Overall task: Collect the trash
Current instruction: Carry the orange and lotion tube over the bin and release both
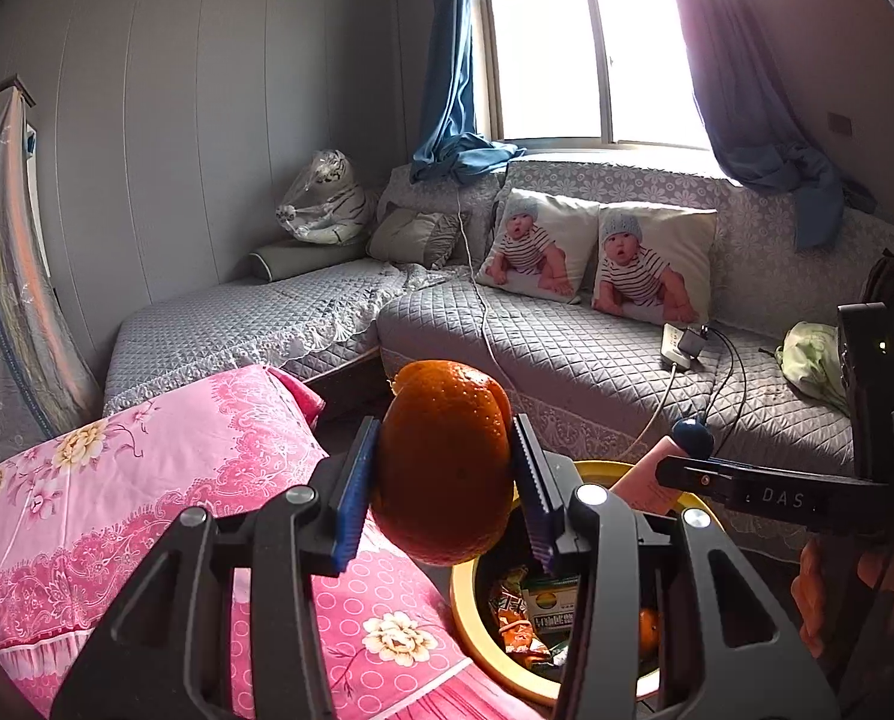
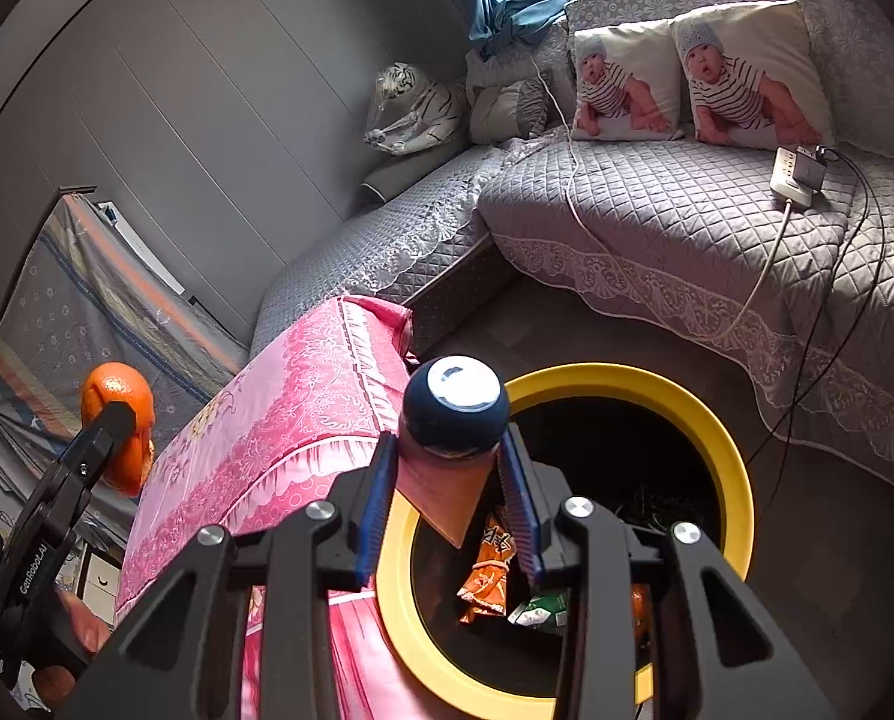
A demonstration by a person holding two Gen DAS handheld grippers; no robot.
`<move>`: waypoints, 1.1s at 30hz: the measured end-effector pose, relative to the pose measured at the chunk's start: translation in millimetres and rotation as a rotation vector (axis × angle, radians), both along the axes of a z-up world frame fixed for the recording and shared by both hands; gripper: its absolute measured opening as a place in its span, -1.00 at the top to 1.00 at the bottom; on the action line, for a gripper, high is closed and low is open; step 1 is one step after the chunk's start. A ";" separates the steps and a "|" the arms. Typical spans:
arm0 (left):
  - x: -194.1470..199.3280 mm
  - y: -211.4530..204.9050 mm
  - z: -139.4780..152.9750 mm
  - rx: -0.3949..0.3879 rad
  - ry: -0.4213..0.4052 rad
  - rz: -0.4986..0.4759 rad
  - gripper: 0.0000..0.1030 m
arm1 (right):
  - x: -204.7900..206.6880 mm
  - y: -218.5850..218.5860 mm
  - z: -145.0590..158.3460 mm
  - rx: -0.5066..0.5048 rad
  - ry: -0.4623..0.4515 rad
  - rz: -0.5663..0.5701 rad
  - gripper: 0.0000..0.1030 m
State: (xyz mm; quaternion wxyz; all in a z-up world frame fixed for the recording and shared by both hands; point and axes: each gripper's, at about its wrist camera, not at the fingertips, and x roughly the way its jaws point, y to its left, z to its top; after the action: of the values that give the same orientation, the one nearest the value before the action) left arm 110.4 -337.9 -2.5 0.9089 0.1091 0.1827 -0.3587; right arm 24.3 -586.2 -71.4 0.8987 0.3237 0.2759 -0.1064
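My left gripper [image 1: 445, 468] is shut on an orange [image 1: 444, 462] and holds it in the air above the near rim of a yellow-rimmed bin [image 1: 468, 606]. It also shows at the left of the right wrist view, the orange [image 2: 117, 414] in the left gripper's fingers [image 2: 96, 438]. My right gripper [image 2: 450, 468] is shut on a pink tube with a dark blue cap [image 2: 453, 414], held over the bin's yellow rim [image 2: 729, 456]. The tube [image 1: 657, 474] shows at the right of the left view. Snack wrappers [image 2: 489, 570] and a green packet [image 2: 540, 609] lie inside the bin.
A pink flowered cloth [image 1: 147, 480] covers a piece of furniture left of the bin. A grey quilted sofa [image 1: 567, 348] runs behind, with two baby-print cushions [image 1: 651, 264], a power strip [image 1: 681, 345] with cables, and a plush tiger [image 1: 324, 198]. A window [image 1: 585, 42] is behind.
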 end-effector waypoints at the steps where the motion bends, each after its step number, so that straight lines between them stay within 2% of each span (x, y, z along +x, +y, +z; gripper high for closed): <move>1: 0.1 -3.6 -2.6 0.007 0.003 -0.003 0.20 | 0.2 -1.9 -3.2 0.005 0.004 -0.003 0.36; 12: 3.0 -34.7 -34.7 0.049 0.005 -0.033 0.18 | 5.6 -12.2 -33.1 -0.038 0.083 -0.073 0.36; 26: 23.3 -67.7 -82.6 0.130 0.066 -0.043 0.17 | 17.3 -29.3 -68.3 -0.051 0.180 -0.135 0.36; 33: 40.7 -76.2 -100.1 0.161 0.158 -0.038 0.11 | 20.7 -34.2 -73.9 -0.041 0.199 -0.139 0.36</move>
State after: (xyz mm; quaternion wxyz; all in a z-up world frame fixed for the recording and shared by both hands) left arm 151.1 -414.1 -102.6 0.8730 0.1567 0.2798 -0.3675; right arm 45.0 -620.4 -145.3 0.8636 0.3117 0.3385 -0.2059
